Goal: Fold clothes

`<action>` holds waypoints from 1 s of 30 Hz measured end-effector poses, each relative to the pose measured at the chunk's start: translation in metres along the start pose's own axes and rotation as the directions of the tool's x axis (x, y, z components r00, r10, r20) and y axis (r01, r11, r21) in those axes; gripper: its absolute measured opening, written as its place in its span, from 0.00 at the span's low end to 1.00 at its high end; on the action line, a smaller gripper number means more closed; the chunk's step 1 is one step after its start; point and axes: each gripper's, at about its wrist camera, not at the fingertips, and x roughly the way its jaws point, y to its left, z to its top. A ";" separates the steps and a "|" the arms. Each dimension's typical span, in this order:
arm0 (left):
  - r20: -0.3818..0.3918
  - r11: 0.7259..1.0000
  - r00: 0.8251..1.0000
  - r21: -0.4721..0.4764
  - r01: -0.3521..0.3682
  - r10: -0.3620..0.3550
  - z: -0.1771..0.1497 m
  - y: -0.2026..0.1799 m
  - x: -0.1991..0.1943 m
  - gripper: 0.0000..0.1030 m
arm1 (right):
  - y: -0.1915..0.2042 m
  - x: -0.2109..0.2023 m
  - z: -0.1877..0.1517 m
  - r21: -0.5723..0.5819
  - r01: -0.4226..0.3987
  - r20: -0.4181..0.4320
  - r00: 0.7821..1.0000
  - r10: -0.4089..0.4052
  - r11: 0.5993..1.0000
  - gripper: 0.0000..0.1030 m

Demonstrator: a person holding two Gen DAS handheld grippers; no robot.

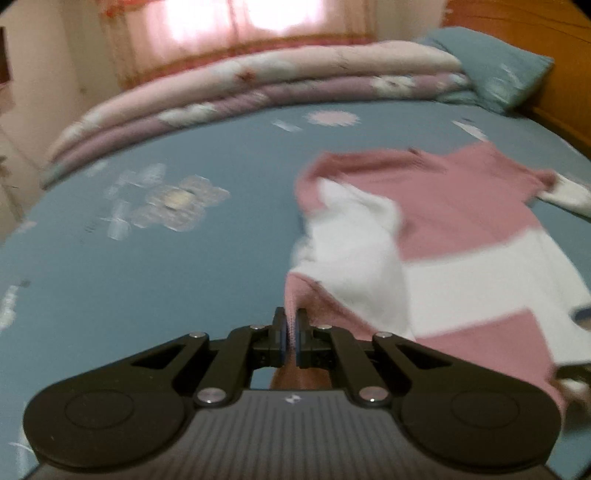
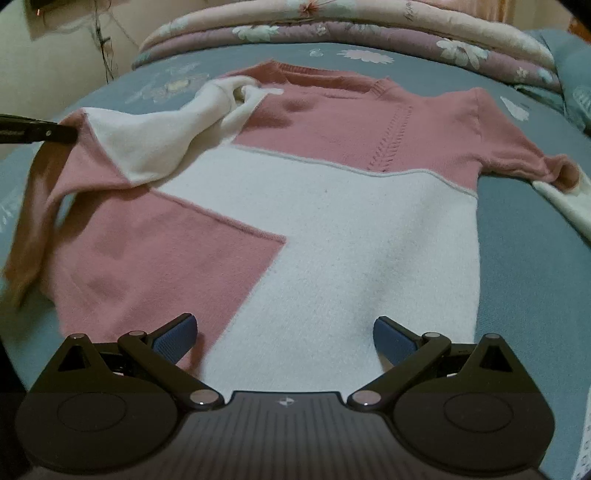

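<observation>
A pink and white knitted sweater (image 2: 332,229) lies spread on the blue bed sheet (image 2: 535,277), neck toward the far side. Its left sleeve (image 2: 147,147) is lifted off the bed and drawn across toward the body. My left gripper (image 1: 291,336) is shut on the pink cuff of that sleeve (image 1: 295,295); in the right wrist view the left gripper (image 2: 55,134) enters from the left edge at the cuff. My right gripper (image 2: 284,339) hovers open over the sweater's hem with nothing between its fingers. The right sleeve (image 2: 554,177) lies flat, stretched out to the right.
A folded floral quilt (image 1: 258,85) lies along the far side of the bed, with a blue pillow (image 1: 498,70) by the wooden headboard (image 1: 554,40). A curtained window (image 1: 229,22) glows behind. Bare sheet (image 1: 129,258) spreads left of the sweater.
</observation>
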 end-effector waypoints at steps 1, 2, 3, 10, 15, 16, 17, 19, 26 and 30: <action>0.002 0.999 0.999 -0.004 -0.032 0.032 0.005 0.008 0.002 0.01 | -0.002 -0.003 0.001 0.010 -0.010 0.013 1.000 0.009 1.000 1.00; 0.000 0.998 0.998 -0.005 -0.065 0.065 0.011 0.017 0.006 0.01 | -0.002 -0.004 0.002 0.012 -0.014 0.023 1.000 0.014 1.000 1.00; -0.001 0.995 0.995 -0.012 -0.098 0.098 0.017 0.025 0.011 0.01 | -0.003 -0.007 0.002 0.013 -0.015 0.037 0.999 0.014 1.000 1.00; -0.002 0.960 0.962 -0.065 -0.272 0.273 0.047 0.070 0.043 0.01 | -0.010 -0.008 0.005 0.035 -0.016 0.067 0.998 0.014 0.999 1.00; -0.027 0.920 0.930 -0.141 -0.367 0.367 0.058 0.098 0.068 0.02 | -0.015 -0.004 0.006 0.056 -0.006 0.057 0.998 0.003 0.998 1.00; -0.028 0.907 0.916 -0.135 -0.400 0.400 0.058 0.101 0.073 0.02 | -0.016 -0.004 0.006 0.057 -0.004 0.057 0.998 0.001 0.998 1.00; -0.030 0.895 0.906 -0.141 -0.422 0.422 0.058 0.106 0.080 0.02 | -0.017 -0.004 0.006 0.058 -0.002 0.057 0.998 -0.002 0.998 1.00; -0.043 0.883 0.899 -0.172 -0.436 0.436 0.057 0.115 0.091 0.02 | -0.019 -0.003 0.005 0.065 0.001 0.054 0.999 -0.005 0.998 1.00; -0.103 0.853 0.875 -0.197 -0.484 0.473 0.049 0.122 0.131 0.02 | -0.025 0.005 0.003 0.077 0.022 0.031 0.999 -0.024 0.997 1.00; -0.135 0.862 0.882 -0.193 -0.469 0.450 0.041 0.119 0.141 0.20 | -0.024 0.005 0.003 0.062 0.025 0.030 0.999 -0.027 0.998 1.00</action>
